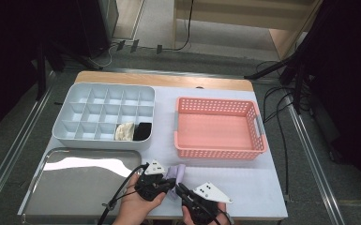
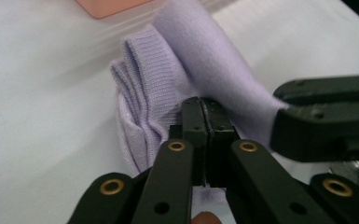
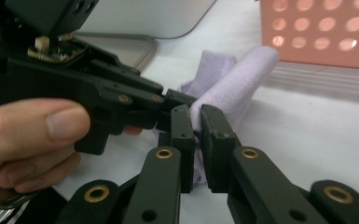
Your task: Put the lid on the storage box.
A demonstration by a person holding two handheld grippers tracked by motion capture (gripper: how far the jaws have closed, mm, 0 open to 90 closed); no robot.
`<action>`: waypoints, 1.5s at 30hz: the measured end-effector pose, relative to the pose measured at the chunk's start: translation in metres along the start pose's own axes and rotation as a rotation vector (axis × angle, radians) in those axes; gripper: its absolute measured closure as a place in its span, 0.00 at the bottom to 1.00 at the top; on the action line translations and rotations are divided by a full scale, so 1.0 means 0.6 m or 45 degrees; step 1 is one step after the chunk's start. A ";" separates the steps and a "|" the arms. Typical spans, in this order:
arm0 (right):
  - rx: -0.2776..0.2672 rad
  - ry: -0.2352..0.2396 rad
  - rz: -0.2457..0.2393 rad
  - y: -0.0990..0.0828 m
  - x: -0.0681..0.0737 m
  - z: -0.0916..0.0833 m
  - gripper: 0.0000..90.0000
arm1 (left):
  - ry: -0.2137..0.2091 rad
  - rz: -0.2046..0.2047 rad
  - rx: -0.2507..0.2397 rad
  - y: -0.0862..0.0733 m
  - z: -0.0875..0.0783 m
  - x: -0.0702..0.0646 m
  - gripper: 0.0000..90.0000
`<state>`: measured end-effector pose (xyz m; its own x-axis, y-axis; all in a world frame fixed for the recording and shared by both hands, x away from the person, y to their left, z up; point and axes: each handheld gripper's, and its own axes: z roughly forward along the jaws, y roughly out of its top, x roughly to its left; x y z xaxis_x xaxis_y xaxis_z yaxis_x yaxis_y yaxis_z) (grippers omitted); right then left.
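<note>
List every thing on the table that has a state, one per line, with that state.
lilac sock: partly rolled, lying on the table, pinched by both grippers
left gripper: shut on the sock
right gripper: shut on the sock's end
pink basket: upright, empty
grey divided box: two front compartments filled, the others empty
cream sock: rolled, in a compartment
black sock: rolled, in the compartment beside it
metal tray: empty

The high view looks forward and down from above the near edge of the white desk (image 1: 244, 187), taking it all in. Each tool's view sits low and close behind its black jaws, and all three share the folded lilac knit cloth (image 1: 177, 174) (image 2: 168, 84) (image 3: 242, 79).
</note>
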<state>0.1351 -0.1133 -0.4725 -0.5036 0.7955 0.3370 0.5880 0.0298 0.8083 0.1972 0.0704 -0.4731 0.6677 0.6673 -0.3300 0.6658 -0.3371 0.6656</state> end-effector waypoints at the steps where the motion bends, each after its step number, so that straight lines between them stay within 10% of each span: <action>1: 0.007 0.003 -0.009 -0.001 0.001 0.001 0.94 | 0.001 -0.013 -0.009 0.002 -0.004 0.001 0.93; 5: 0.030 0.017 -0.032 -0.003 0.006 0.005 0.94 | 0.040 -0.043 -0.092 0.009 -0.027 0.006 0.76; 19: 0.095 0.055 -0.123 -0.016 0.036 0.038 0.93 | 0.063 -0.042 -0.059 0.003 -0.012 0.021 1.00; 25: 0.093 0.047 -0.111 -0.015 0.036 0.042 0.94 | 0.029 -0.114 -0.153 0.009 -0.040 0.039 0.85; 33: 0.086 0.040 -0.098 -0.014 0.034 0.044 0.94 | -0.092 -0.031 -0.143 0.009 -0.040 0.024 0.58; 35: 0.085 0.036 -0.107 -0.015 0.035 0.044 0.94 | -0.064 -0.031 -0.133 0.009 -0.035 0.023 0.62; 38: 0.087 0.036 -0.116 -0.015 0.036 0.042 0.92 | -0.081 -0.058 -0.118 0.011 -0.032 0.028 0.94; 45: 0.065 0.103 -0.109 -0.009 0.035 0.010 0.90 | -0.065 -0.065 -0.120 0.010 -0.030 0.034 0.95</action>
<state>0.1252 -0.0933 -0.4730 -0.6014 0.7374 0.3075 0.5710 0.1275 0.8110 0.2085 0.0940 -0.4635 0.6513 0.6467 -0.3969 0.6668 -0.2382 0.7061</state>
